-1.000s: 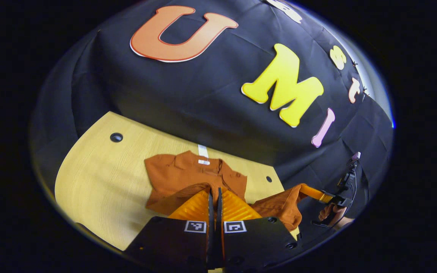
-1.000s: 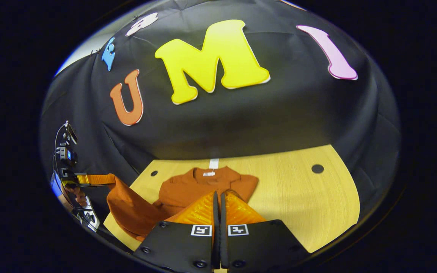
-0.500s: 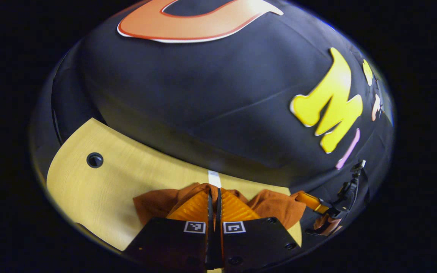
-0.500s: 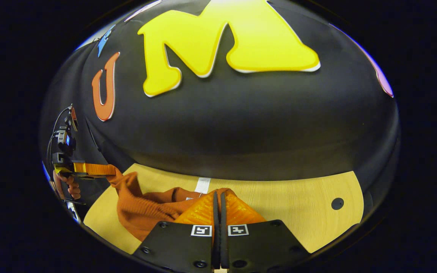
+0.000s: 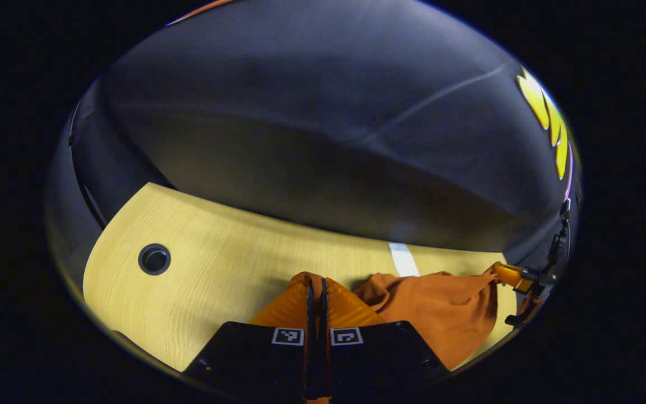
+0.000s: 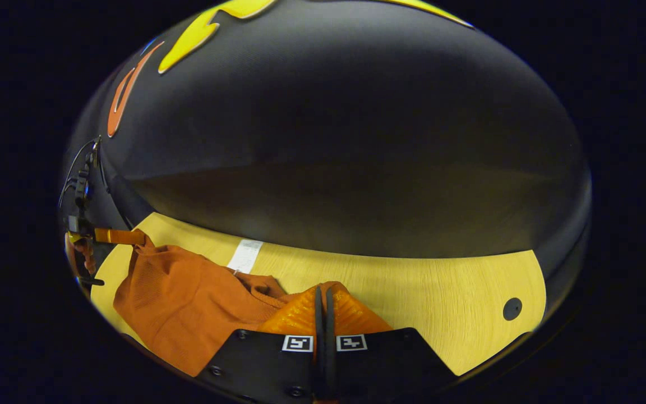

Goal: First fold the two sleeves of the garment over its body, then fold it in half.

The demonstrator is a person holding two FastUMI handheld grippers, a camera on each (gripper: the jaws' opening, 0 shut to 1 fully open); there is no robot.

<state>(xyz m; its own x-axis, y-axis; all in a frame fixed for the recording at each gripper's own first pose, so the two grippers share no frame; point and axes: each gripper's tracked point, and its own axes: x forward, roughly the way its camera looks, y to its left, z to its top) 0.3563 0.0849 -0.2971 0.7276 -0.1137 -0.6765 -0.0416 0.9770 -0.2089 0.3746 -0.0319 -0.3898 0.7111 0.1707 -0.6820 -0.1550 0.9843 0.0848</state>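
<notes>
In the left gripper view, the left gripper [image 5: 316, 287] is closed on a fold of the rust-orange garment [image 5: 435, 308], which stretches right across the wooden table [image 5: 216, 269] to the right gripper [image 5: 511, 276], half cut off at the edge. In the right gripper view, the right gripper [image 6: 321, 292] likewise pinches cloth; its fingers hide the grasped hem.

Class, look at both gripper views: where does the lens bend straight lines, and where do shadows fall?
Left gripper view: the wooden table has its far edge bowed into a curve, and a shadow lies beside the orange garment. Right gripper view: the table edge curves likewise, and the black cloth wall darkens toward its foot.
</notes>
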